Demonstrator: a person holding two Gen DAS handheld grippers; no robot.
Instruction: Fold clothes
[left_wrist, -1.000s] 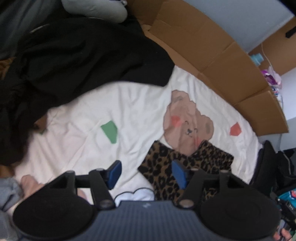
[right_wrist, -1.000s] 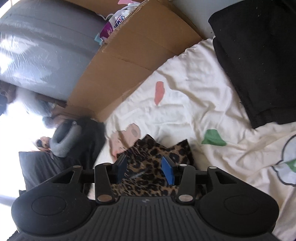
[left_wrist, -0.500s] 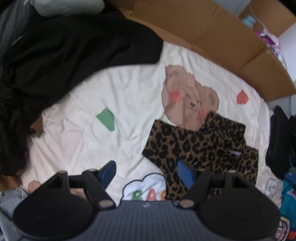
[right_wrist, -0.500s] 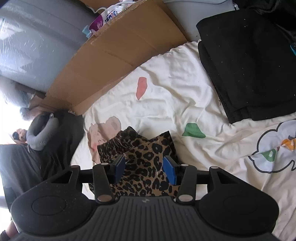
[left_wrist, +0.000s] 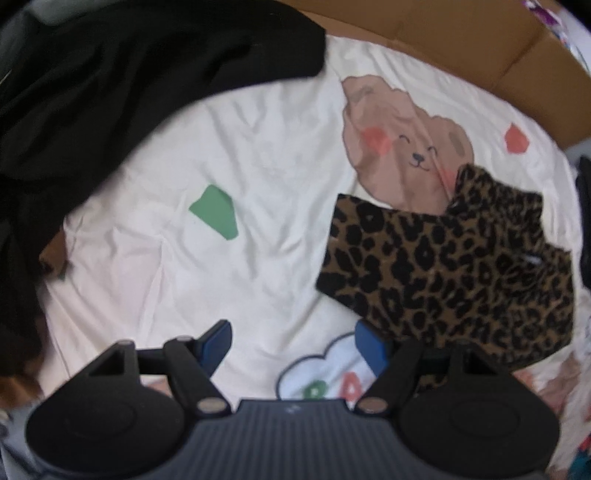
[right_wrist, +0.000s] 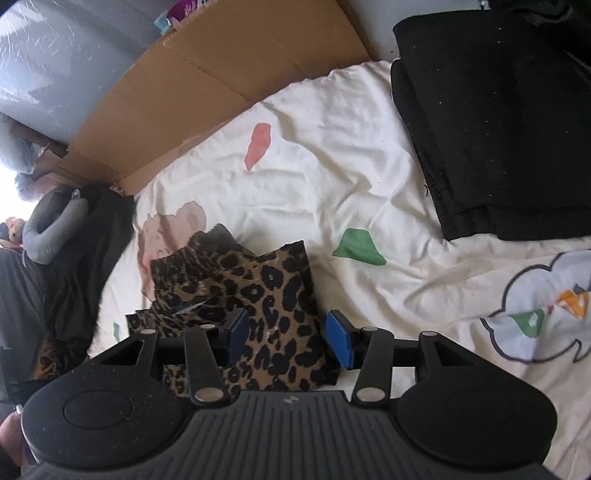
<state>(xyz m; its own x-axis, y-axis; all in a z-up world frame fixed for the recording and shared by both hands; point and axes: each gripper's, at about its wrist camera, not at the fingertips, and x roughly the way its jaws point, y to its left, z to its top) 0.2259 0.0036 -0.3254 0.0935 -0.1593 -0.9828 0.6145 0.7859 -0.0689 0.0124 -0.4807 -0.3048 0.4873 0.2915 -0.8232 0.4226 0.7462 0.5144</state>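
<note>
One leopard-print garment lies folded on the white bed sheet, partly covering the lower edge of the brown bear print. In the left wrist view its long axis runs from the lower right up toward the bear, and a narrower folded part sticks out at the far end. There are two black clothing masses: one loose black heap at the far left in the left view, and one neat black folded stack at the far right in the right view.

The left gripper is wide open and holds nothing; its blue pads hang above bare sheet, with the garment's near left corner just beside the right pad. The right gripper is also open, its two pads standing on either side of the garment's near edge; whether a pad touches the cloth I cannot tell.

Brown cardboard borders the far edge of the bed. Between the garment and the black stack is open sheet with one green patch, one red patch and a cloud print. A grey neck pillow lies past the left edge.
</note>
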